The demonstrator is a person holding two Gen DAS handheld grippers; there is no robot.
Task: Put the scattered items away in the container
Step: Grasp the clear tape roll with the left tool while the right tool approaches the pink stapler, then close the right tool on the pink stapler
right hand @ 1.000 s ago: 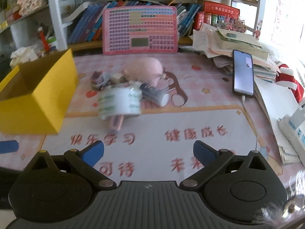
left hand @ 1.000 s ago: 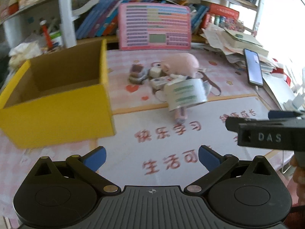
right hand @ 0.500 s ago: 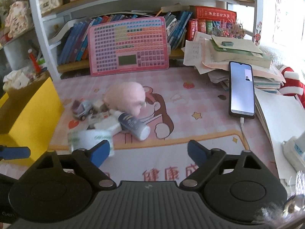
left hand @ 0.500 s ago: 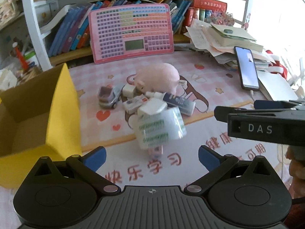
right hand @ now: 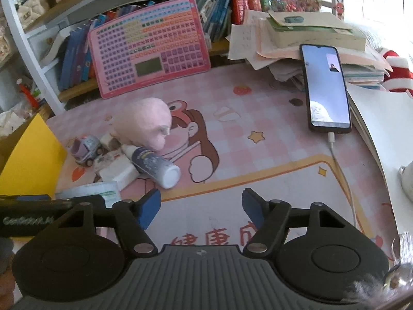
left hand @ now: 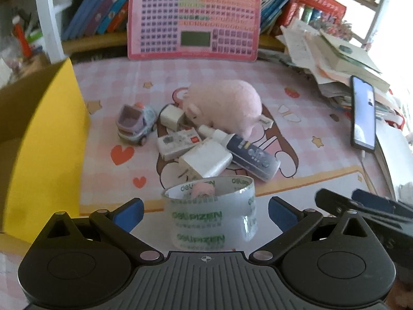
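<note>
Tape roll (left hand: 210,213) stands between your left gripper (left hand: 205,210)'s spread, untouching jaws, right of the yellow box (left hand: 44,139). Squeeze off-centre and it could tip into the pile (charger (left hand: 206,161), bottle (left hand: 247,152), pig (left hand: 224,106)). Right gripper (right hand: 201,205) is closing on nothing. Pink mat (right hand: 258,155), crowded bookshelves behind.

Glossy clear tape roll (left hand: 210,214); fuzzy cloth plush pig (left hand: 227,106); matt cardboard box (left hand: 44,139).

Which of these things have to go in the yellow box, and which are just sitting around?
To tidy: tape roll, pink plush pig, toy car, dark bottle, white boxes, into the yellow box.
Lying about: phone, pink keyboard toy, books.
</note>
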